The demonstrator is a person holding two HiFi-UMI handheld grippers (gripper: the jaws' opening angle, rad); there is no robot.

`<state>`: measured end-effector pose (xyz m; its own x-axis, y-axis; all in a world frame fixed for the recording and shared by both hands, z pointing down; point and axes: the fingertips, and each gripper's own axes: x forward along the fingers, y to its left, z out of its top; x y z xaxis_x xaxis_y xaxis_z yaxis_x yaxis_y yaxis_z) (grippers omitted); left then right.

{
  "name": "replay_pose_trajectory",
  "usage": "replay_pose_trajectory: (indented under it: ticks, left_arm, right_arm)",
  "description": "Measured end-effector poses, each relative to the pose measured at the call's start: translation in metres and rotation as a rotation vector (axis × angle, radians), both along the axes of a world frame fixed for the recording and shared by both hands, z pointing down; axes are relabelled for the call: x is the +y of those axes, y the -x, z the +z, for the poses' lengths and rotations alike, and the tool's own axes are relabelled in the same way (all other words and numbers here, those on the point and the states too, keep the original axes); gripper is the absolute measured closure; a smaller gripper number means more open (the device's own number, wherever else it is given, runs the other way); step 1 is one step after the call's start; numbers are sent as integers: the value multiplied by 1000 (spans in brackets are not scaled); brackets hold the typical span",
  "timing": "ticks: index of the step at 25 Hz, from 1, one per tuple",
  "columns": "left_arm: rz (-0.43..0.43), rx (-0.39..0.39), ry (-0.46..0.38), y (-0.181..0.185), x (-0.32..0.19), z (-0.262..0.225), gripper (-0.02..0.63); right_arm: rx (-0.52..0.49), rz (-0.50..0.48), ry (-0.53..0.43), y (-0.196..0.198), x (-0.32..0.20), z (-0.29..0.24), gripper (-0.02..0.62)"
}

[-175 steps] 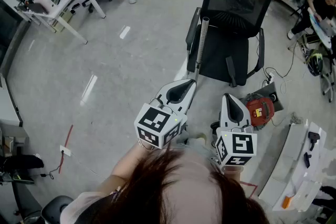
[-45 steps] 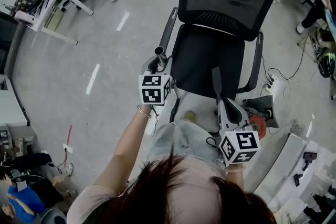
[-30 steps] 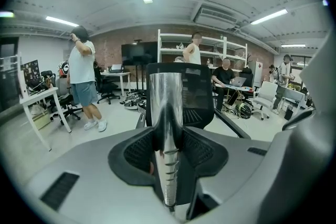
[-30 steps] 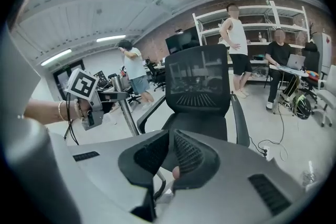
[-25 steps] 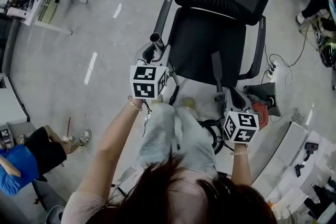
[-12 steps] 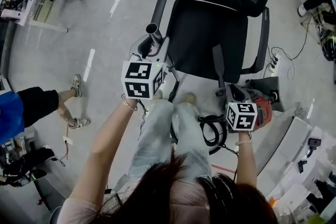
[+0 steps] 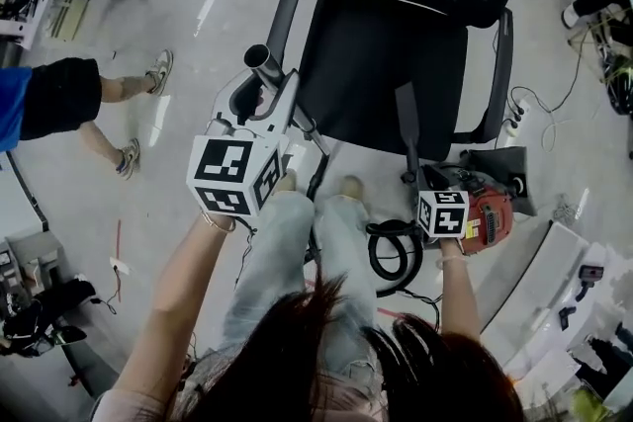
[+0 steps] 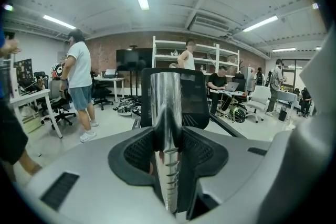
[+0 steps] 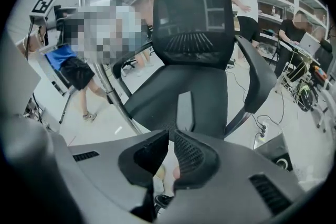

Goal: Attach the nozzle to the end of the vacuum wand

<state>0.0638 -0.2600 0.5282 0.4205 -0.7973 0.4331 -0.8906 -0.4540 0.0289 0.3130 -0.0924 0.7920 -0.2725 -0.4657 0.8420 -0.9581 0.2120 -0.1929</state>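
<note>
The left gripper has its jaws set wide apart and clamped on the vacuum wand, a shiny metal tube that runs up between the ribbed black pads and stands out past them. In the head view the wand's open end shows as a dark ring beyond the jaw tips, held up beside the left armrest of the black mesh office chair. The right gripper has its jaws drawn together to a thin slit with nothing between them (only the person's shoes and a bit of dark hose show through the gap below). From above it hangs low at the person's right, close to the red vacuum cleaner body on the floor, with the coiled black hose just to its left. In the right gripper view a slanted metal tube crosses in front of the chair's left side. A bystander's legs stand on the grey floor well to the left.
</note>
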Motion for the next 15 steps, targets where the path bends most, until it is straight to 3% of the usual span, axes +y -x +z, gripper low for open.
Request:
replay_pose_trajectory:
  ticks: [12, 15]
  left_arm:
    - [0, 23, -28, 1, 5, 5, 446]
    - [0, 30, -34, 0, 5, 6, 446]
  right_arm:
    - [16, 1, 34, -7, 13, 56, 563]
    - [11, -13, 49, -4, 12, 70, 513]
